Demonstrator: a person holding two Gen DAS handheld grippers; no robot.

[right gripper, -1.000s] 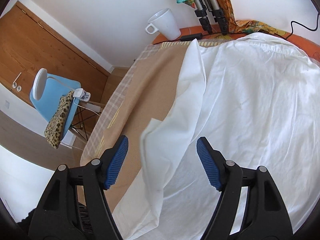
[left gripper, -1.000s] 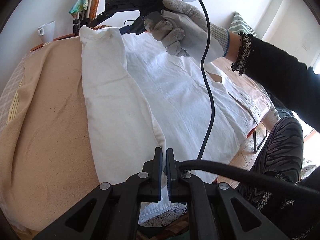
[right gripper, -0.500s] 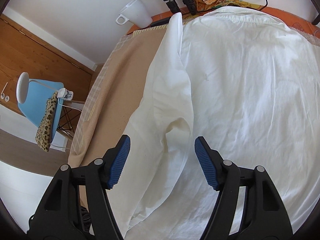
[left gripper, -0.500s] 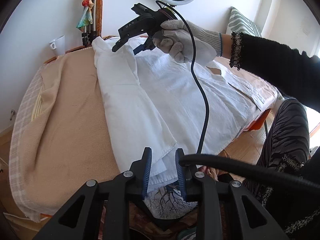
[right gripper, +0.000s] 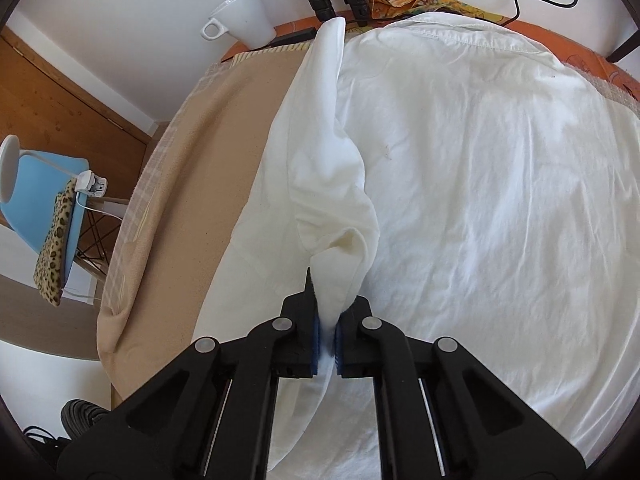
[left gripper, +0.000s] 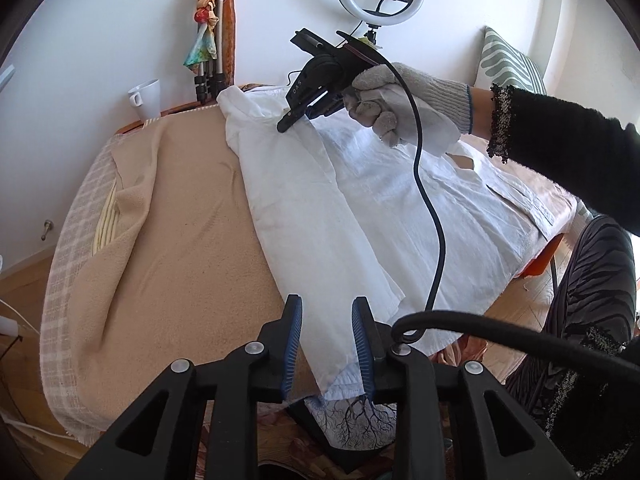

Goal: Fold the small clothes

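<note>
Left wrist view: the left gripper sits at 6 o'clock with its blue-padded fingers released, straddling but not pinching the lower corner of the white cotton shirt. The shirt lies flat on the beige blanket-covered worktop, one side panel folded inward along a line running toward 12 o'clock. This placement suggests the hem is let lie while the upper end is adjusted. At 12 o'clock the right gripper, in a grey-gloved hand, meets the fold near the collar.

Right wrist view: the right gripper is clenched on a bunched ridge of the shirt, lifted clear, probably to reset the crease. A white ceramic mug stands at 11 o'clock, apart from the cloth.
</note>
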